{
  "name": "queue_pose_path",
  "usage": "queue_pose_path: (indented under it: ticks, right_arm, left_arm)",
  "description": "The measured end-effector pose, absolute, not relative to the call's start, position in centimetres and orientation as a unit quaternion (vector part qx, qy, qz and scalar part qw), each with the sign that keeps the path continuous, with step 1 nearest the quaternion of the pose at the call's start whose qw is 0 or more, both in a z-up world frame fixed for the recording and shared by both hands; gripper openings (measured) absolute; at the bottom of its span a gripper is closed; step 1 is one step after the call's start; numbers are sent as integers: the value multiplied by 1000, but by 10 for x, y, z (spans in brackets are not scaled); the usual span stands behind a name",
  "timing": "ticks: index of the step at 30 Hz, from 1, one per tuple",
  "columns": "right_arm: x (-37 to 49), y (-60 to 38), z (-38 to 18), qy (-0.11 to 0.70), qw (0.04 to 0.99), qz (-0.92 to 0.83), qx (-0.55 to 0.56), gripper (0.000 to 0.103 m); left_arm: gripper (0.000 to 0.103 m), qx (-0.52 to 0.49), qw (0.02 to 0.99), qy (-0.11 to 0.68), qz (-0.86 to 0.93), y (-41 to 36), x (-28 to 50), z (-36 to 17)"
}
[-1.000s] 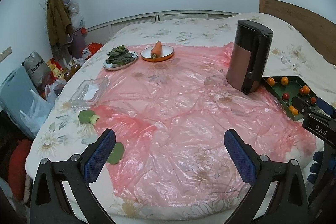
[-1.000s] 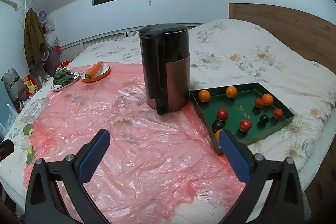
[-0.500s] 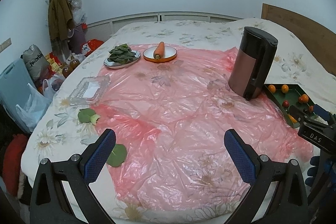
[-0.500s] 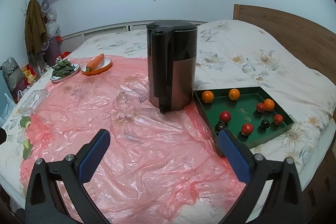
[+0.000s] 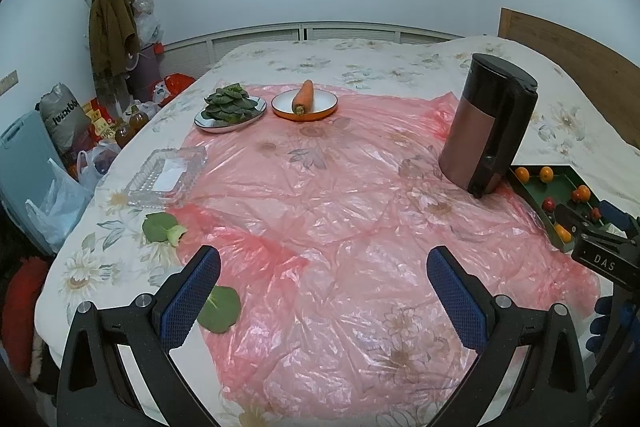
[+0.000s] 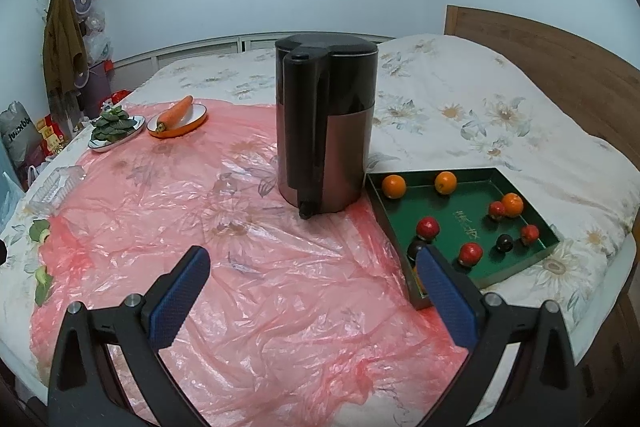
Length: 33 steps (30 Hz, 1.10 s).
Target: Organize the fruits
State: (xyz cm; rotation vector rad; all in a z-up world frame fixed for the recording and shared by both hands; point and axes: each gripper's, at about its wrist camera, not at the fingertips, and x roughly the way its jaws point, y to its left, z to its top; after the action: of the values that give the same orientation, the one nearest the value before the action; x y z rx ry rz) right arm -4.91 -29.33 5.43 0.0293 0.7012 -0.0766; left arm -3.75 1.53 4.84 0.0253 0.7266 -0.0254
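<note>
- Left wrist view: we hold the left gripper (image 5: 323, 293) released, jaws wide apart and grasping nothing, above the pink plastic sheet (image 5: 320, 211) that covers the bed.
- The fruits sit in the green tray (image 5: 527, 187) at the far right of this view, well apart from this gripper and partly hidden by the other tool, so a reach from here could clip that tool.
- The tall dark appliance (image 5: 486, 125) stands just beside the tray on soft bedding; we judge that a sideways sweep could knock it over onto the fruit.
- Loose leaves (image 5: 160, 229) lie near the left finger (image 5: 188, 301); dragging the tool low could snag the sheet and scatter them.
- Right wrist view: the right gripper (image 6: 312, 301) is likewise released and empty, its right finger (image 6: 448, 297) overlapping the tray's near corner in the picture.
- Oranges (image 6: 394, 185), red fruits (image 6: 428, 227) and a small dark fruit (image 6: 504, 243) lie loose and mixed on the tray (image 6: 532, 211); being round, we expect them to roll if the rim is bumped or the mattress pressed down.
- One orange fruit seems to sit right behind that finger, though we cannot tell clearly; closing blind there could pinch the rim instead.
- The slick sheet may slide under the tray edge and shift it.
</note>
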Motion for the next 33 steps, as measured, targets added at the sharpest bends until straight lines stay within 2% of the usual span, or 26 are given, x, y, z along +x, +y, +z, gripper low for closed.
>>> queue_pose_path:
  ticks: [33]
  right_arm:
    - [-25, -310, 20, 374, 926, -47, 18, 103]
  left_arm:
    - [102, 9, 923, 384, -22, -4, -8, 24]
